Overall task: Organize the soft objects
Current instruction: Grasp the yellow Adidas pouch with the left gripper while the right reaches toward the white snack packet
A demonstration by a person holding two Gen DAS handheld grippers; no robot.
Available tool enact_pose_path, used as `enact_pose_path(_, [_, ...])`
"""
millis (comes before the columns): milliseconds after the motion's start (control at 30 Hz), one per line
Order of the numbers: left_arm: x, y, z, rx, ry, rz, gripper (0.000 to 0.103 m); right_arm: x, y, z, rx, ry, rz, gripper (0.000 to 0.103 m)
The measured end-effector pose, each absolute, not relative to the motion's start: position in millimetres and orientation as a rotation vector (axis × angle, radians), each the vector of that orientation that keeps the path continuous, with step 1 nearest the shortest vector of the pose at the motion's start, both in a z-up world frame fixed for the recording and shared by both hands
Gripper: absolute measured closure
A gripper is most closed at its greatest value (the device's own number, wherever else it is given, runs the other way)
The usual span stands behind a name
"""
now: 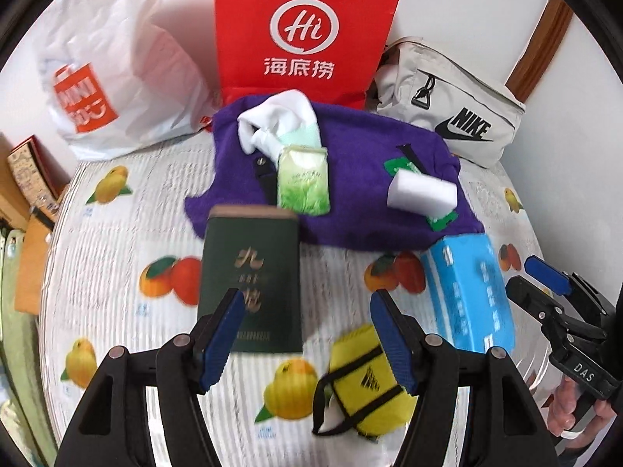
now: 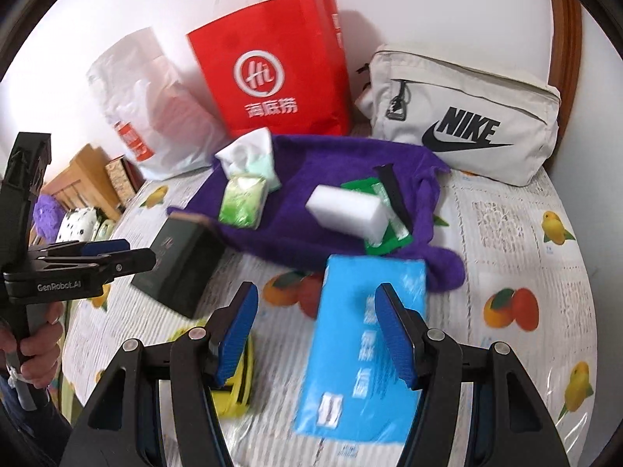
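A purple cloth [image 1: 350, 179] [image 2: 311, 202] is spread on the fruit-print table cover. On it lie a white sock bundle [image 1: 280, 116], a green tissue pack [image 1: 303, 183] [image 2: 243, 202] and a white sponge [image 1: 422, 194] [image 2: 346, 210]. Nearer me are a dark green box [image 1: 249, 264], a yellow pouch [image 1: 362, 385] and a blue tissue pack [image 2: 362, 350]. My left gripper [image 1: 307, 334] hovers open above the box and pouch, holding nothing. Above the blue pack my right gripper [image 2: 317, 336] is open too, its pads clear of the pack.
A red paper bag [image 1: 303, 27] [image 2: 272, 66], a white plastic bag [image 1: 117, 78] and a beige Nike pouch [image 2: 459, 116] stand along the wall behind the cloth. Wooden furniture [image 2: 85, 183] sits off the table's left edge. Each hand-held gripper shows in the other's view.
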State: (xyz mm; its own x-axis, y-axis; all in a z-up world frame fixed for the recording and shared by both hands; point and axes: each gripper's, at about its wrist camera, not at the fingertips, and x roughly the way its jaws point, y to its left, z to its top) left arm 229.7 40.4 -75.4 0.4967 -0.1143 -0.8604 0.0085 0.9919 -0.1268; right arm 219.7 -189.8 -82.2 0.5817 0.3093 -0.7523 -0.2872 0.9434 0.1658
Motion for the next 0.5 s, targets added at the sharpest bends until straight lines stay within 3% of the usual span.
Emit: enact_pose_path(500, [156,42,-107,-0.150,1.082,-0.089,0.038,140,-189,-92,0.043,0.874,0.403,0.041])
